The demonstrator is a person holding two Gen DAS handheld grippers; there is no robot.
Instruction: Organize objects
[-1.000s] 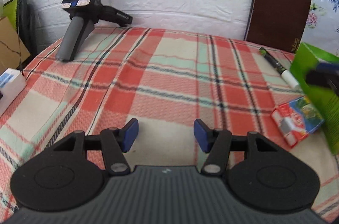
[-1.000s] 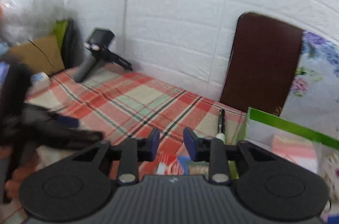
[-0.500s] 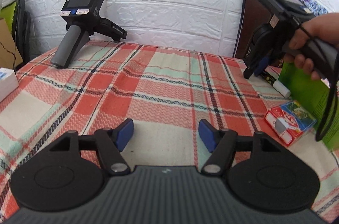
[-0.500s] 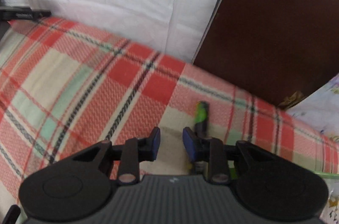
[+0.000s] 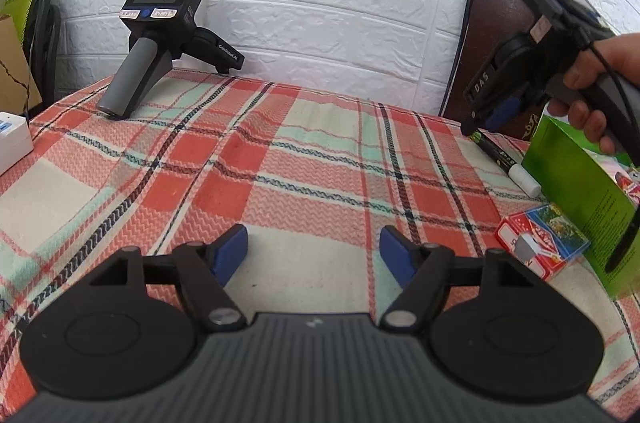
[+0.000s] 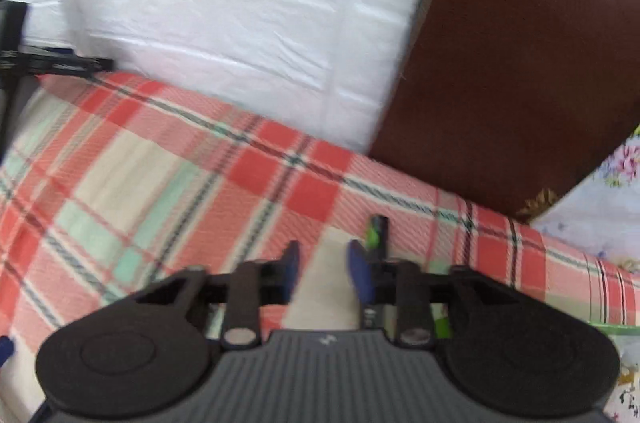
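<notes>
A black marker with a white cap (image 5: 505, 157) lies on the plaid cloth at the right, beside a green box (image 5: 580, 191). A red card pack (image 5: 540, 239) lies in front of the box. My left gripper (image 5: 313, 255) is open and empty, low over the cloth near the front. My right gripper (image 5: 486, 121) hovers just above the marker's far end. In the right wrist view my right gripper (image 6: 323, 265) is open with a narrow gap, and the marker (image 6: 378, 233) lies just right of its right finger, partly hidden.
A spare handheld gripper (image 5: 156, 39) stands at the back left by the white brick wall. A brown board (image 6: 520, 63) leans on the wall at the back right. A white box (image 5: 14, 143) sits at the left edge.
My right gripper has swung in from the side and come down over the marker's far end. My left gripper has opened slightly wider and stayed in place.
</notes>
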